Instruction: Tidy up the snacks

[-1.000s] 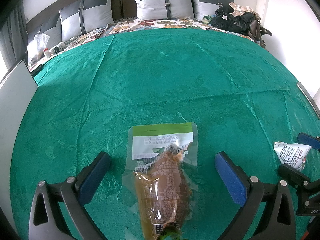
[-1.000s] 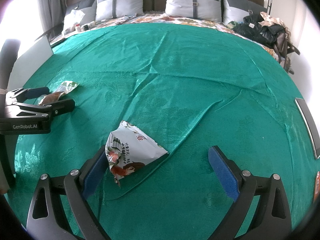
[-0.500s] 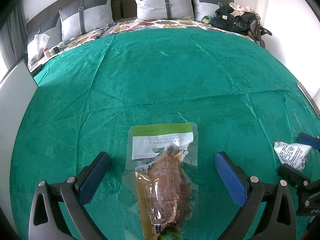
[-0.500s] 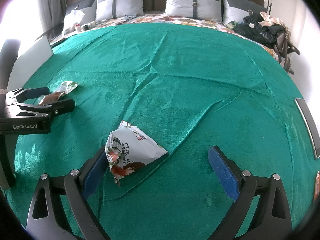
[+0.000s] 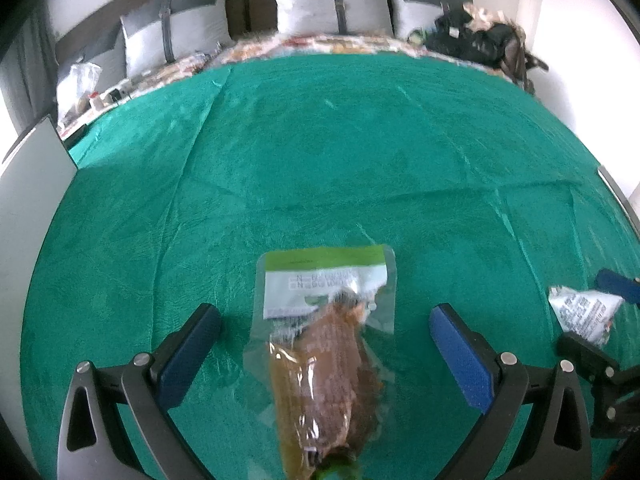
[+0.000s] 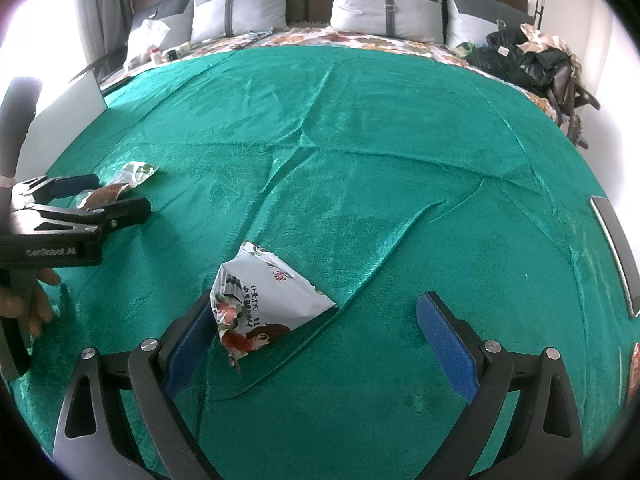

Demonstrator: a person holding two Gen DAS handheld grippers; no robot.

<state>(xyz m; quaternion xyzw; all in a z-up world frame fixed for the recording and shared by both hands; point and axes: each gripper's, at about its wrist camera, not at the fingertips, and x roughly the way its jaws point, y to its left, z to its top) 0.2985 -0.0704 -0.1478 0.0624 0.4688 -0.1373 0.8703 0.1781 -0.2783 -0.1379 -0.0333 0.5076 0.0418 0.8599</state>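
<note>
Squarely between the wide-open, empty fingers of the left gripper (image 5: 325, 344) lies the clear vacuum pouch of brown snack with a green-and-white label (image 5: 326, 344) on the green bedspread (image 5: 320, 152), long axis toward 12 o'clock. The right gripper (image 6: 314, 332), equally spread and empty, has the crumpled white printed snack packet (image 6: 266, 304) against its 9 o'clock finger.

A green bedspread (image 6: 360, 128) filled the frame; grey pillows (image 6: 384, 4) lined the top, dark clothes (image 6: 520, 60) upper right.

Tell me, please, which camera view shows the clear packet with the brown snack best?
The left wrist view: the clear packet lies centred between the open left gripper, close up. The right wrist view shows it small at the left edge, partly hidden.
</note>
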